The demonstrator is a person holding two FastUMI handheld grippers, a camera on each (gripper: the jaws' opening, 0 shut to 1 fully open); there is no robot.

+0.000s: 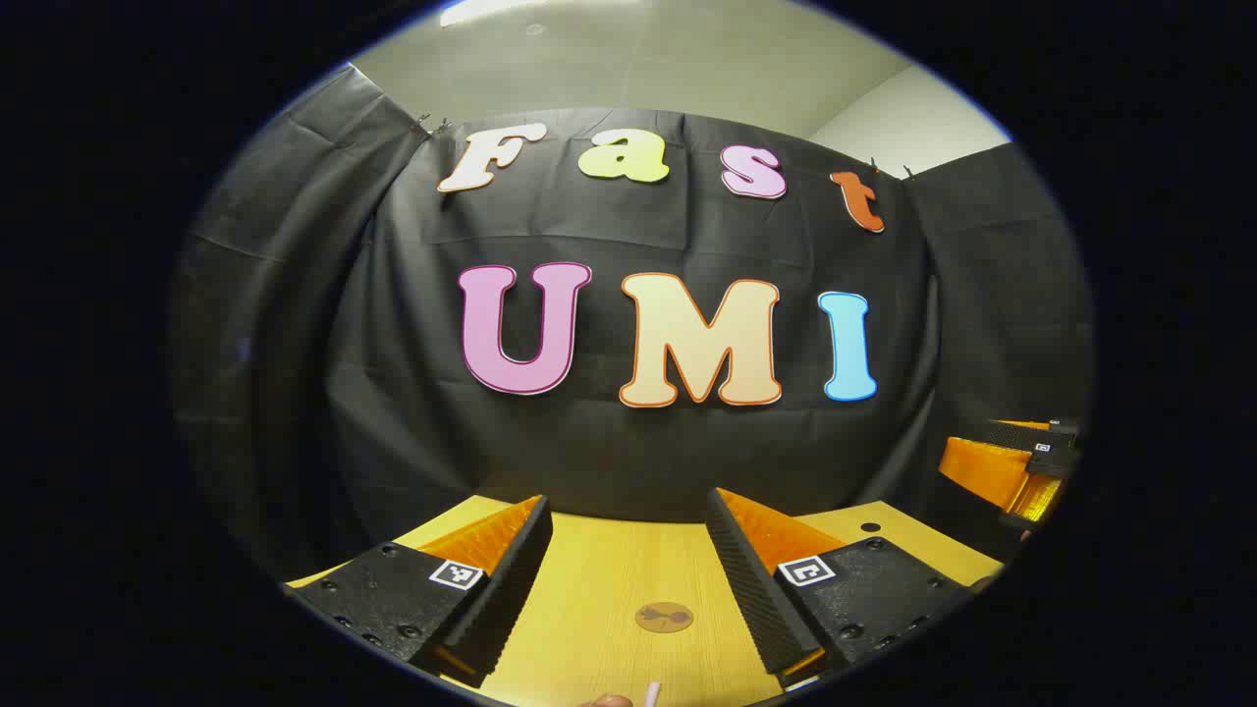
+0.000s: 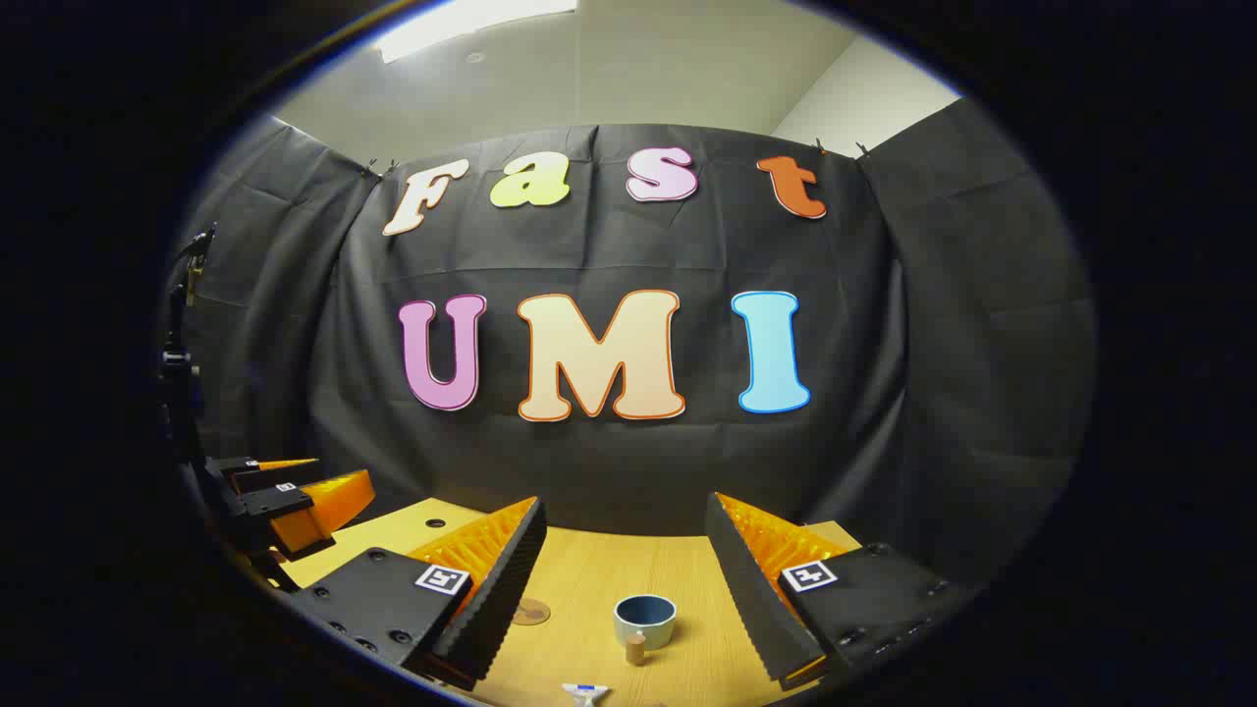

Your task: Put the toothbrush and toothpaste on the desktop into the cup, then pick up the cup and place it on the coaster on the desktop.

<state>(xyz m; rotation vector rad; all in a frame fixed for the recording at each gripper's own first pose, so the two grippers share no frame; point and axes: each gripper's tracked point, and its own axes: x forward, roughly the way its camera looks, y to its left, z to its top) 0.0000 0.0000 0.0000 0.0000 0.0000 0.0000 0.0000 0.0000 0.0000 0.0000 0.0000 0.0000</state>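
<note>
Yellow wooden tabletop (image 2: 589,579) lies below both my open, empty sets of fingers; the small blue-grey cup (image 2: 645,620) sits between my right fingers (image 2: 628,565), so a careless descent could topple it.

Bare table (image 2: 609,579) lies between the spread fingers of the right hand-held gripper (image 2: 628,589). The cup (image 2: 645,620) stands there, a small brown object (image 2: 636,647) touching its front; a coaster (image 2: 530,613), possibly, lies left, apart.
</note>
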